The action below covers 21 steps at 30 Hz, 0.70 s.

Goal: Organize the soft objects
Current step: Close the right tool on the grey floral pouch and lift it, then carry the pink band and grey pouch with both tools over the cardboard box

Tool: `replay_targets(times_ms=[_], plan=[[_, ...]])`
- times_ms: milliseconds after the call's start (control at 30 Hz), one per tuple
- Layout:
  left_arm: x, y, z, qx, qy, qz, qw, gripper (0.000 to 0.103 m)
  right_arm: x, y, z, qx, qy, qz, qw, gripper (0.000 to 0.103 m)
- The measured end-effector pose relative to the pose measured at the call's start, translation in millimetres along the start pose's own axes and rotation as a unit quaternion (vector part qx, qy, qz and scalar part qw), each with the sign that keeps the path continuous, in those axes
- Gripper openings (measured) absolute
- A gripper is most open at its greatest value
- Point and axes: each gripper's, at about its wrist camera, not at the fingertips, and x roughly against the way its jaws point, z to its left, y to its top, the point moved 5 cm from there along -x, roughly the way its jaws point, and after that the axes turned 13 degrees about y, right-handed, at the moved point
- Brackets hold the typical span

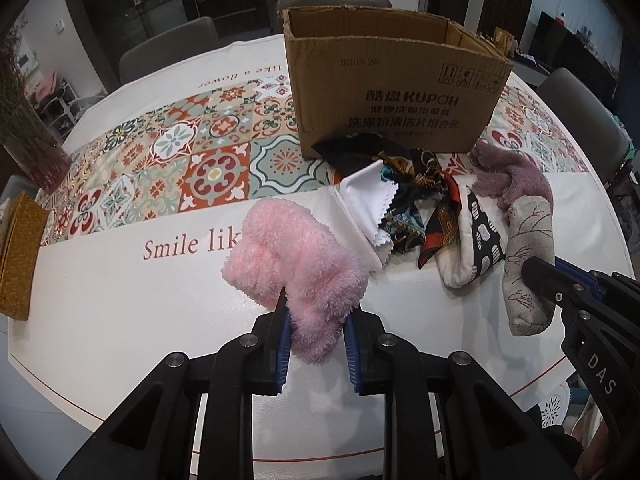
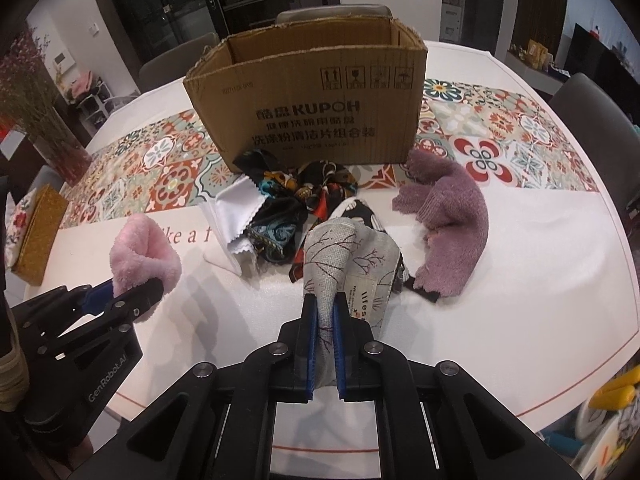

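Note:
My left gripper (image 1: pixel 316 312) is shut on a fluffy pink cloth (image 1: pixel 292 264), held just above the white tabletop; it also shows in the right wrist view (image 2: pixel 144 260). My right gripper (image 2: pixel 326 304) is shut on a grey linen pouch with a branch print (image 2: pixel 340 260), which also shows in the left wrist view (image 1: pixel 528 256). An open cardboard box (image 2: pixel 312 108) stands behind the pile. A white cloth (image 2: pixel 236 216), dark patterned scarves (image 2: pixel 304 196) and a purple fuzzy cloth (image 2: pixel 448 216) lie in front of the box.
A round table with a white cover and tiled runner (image 1: pixel 160 152). A vase of dried flowers (image 2: pixel 44 120) and a woven yellow box (image 2: pixel 40 232) stand at the left. Grey chairs (image 1: pixel 172 48) ring the table.

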Motion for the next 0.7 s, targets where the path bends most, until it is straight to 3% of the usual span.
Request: replay_targets(times_ms=[700], plan=[[32.2,50.7,8.9,0.012,0.001,-0.054,0.9985,0.024,26.6,50.4,14.2,0.031,0.011,-0.056,0.998,0.008]])
